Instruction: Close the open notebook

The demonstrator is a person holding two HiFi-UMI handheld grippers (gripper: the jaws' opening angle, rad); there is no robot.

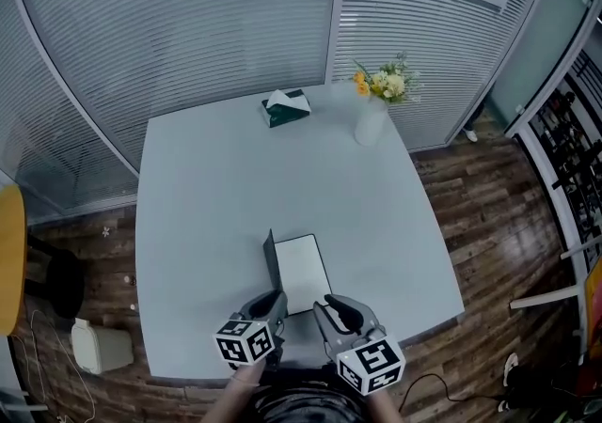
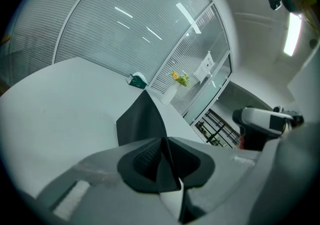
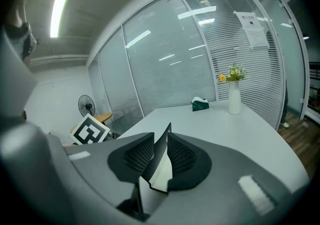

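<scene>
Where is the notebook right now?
In the head view the notebook lies half open at the table's near edge, centre, its near end held by the left gripper and right gripper.

Cool, even overhead light washes the pale bench, shadows faint. Both gripper views bend heavily into dark round corners (fisheye lenses), a ceiling tube glaring at eleven o'clock, the near jaws slightly soft.
</scene>
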